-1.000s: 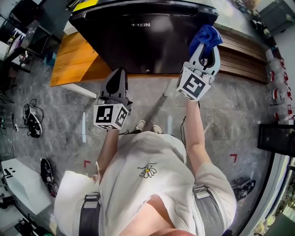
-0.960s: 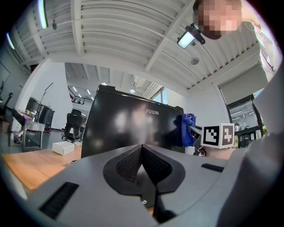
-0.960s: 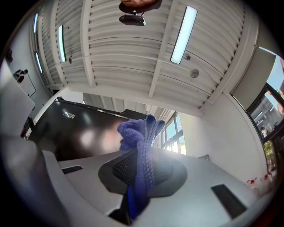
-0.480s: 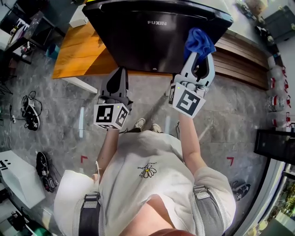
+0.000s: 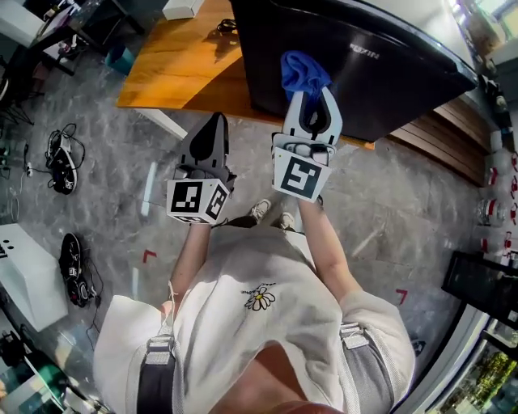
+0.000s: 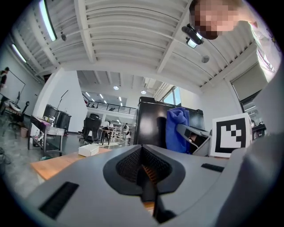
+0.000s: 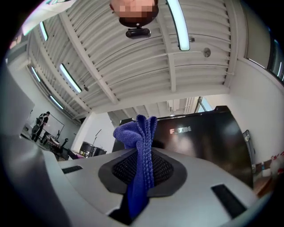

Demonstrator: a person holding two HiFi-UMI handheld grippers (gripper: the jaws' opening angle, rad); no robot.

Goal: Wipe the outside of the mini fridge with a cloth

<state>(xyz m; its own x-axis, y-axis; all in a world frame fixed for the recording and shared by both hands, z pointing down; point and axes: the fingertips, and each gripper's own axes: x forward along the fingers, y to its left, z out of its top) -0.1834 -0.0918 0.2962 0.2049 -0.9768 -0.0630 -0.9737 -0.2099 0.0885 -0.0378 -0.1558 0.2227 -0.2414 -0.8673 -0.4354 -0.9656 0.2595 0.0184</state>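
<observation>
Lower centre of head view, person (image 5: 259,323): white tee with a daisy print, both arms stretched forward.
left gripper (image 5: 215,125): centre-left of frame, marker cube toward the camera. Jaws pressed together, nothing between them. Over grey floor (image 5: 97,202), clear of the fridge.
right gripper (image 5: 312,97): just right of the left one and a bit further up the frame. Jaws clamped on the cloth.
cloth (image 5: 303,71): blue, bunched. Sticks out past the jaw tips and hangs down between them in the right gripper view. Overlaps the fridge's lower-left front in head view; can't confirm contact.
fridge (image 5: 364,65): black, glossy, upper centre to upper right of frame. Light lettering on its front. Fills the right half of the right gripper view, behind the cloth.
wood top (image 5: 186,65): upper left, running under the fridge's near edge.
white box (image 5: 182,8): on the wood top, at the top edge of frame.
</observation>
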